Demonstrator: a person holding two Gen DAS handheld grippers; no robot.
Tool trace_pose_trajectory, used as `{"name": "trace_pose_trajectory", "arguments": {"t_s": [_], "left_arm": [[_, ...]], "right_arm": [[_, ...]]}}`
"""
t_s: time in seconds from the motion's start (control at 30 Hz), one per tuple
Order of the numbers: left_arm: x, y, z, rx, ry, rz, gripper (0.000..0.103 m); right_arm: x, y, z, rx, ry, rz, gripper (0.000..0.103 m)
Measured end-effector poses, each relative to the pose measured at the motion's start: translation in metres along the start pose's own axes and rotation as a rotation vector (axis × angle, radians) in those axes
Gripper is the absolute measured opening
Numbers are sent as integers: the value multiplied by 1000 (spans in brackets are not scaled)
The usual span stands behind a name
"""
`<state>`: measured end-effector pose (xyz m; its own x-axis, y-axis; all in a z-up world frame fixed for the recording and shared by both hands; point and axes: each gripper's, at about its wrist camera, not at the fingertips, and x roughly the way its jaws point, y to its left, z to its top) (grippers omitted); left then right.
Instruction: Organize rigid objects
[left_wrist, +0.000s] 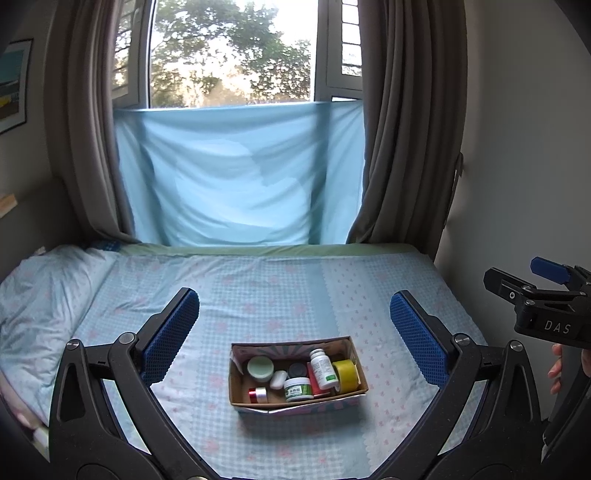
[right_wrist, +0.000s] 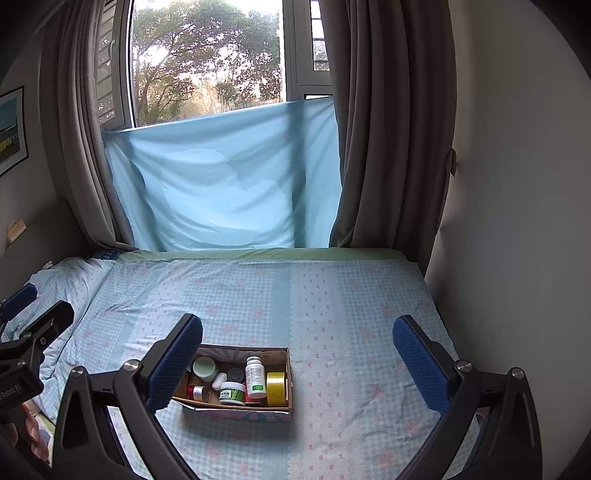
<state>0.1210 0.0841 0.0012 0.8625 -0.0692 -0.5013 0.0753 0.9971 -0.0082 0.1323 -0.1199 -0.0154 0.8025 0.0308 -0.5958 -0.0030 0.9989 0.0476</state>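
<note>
A cardboard box sits on the bed, also in the right wrist view. In it lie a white pill bottle, a yellow tape roll, a green-lidded jar, a green-labelled white jar, a red and silver jar, a small white case and a dark lid. My left gripper is open and empty, held above and before the box. My right gripper is open and empty, the box under its left finger.
The bed has a blue checked sheet with a pillow at the left. A light blue cloth hangs under the window between grey curtains. A wall runs along the bed's right side. The right gripper shows at the right edge.
</note>
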Motion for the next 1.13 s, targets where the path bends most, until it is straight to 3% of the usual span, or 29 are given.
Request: {"name": "trace_pose_trajectory", "arguments": {"t_s": [0.6,0.83,1.13], "left_arm": [[-7,-5,0,0,-27,1,103],[-8,-10,-2,24,-52,66,103],[-8,-14,-3,26,-61,30,103]], "right_arm": [[-6,-12,4,-8,-20,-6,103],[-8,-13,4,-13,-28,-2,103],[-7,-14,2,-11,-27,-2,103]]}}
